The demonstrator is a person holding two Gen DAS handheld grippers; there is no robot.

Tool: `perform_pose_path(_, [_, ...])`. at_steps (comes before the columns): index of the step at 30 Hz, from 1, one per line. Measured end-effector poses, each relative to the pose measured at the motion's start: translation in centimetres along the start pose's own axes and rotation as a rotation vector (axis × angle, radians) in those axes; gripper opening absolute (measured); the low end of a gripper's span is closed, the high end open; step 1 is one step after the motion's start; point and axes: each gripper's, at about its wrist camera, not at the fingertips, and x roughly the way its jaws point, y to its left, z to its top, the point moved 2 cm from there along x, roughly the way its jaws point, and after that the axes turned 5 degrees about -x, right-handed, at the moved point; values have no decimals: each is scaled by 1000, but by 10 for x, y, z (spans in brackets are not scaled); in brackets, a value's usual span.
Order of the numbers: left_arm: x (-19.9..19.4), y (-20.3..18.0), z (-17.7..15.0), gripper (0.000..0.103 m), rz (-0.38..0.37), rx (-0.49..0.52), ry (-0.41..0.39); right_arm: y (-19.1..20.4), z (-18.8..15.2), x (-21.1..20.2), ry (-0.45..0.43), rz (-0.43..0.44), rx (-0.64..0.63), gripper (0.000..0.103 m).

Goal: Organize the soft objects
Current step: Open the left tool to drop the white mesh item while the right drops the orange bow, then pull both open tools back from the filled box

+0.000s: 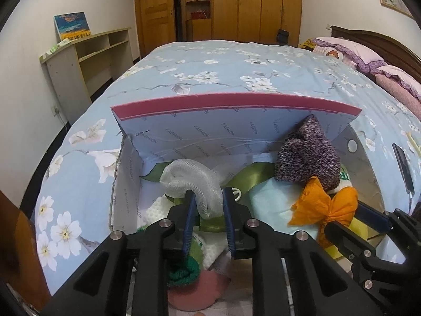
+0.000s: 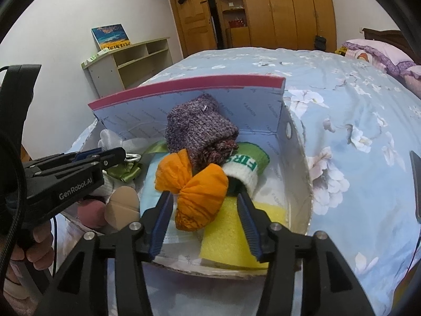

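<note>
Left wrist view: left gripper (image 1: 209, 200) reaches level into the open box (image 1: 126, 184) on the bed (image 1: 210, 63); jaws narrow, closed on the white mesh pouf (image 1: 192, 181) at the box's near-left. Purple knit sock (image 1: 306, 155) leans on the box's far wall, orange cloth bundle (image 1: 323, 205) in front of it.

Right wrist view: right gripper (image 2: 205, 205) angles down over the box's near edge, jaws wide, straddling the orange bundle without gripping. Yellow sponge (image 2: 229, 239) lies under it, green-white sock (image 2: 244, 168) behind.
</note>
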Motion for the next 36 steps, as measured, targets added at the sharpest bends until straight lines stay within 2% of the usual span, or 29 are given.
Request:
perform_pose_path(19, [-42,-3,-12,21,-5,-10,-42,2,-8,-43,-68,-6,3,55])
perform_pose_path(36, [-90,4,-53,21,-25,-50,-42,19,-21,-84,-97,-9,-12,55])
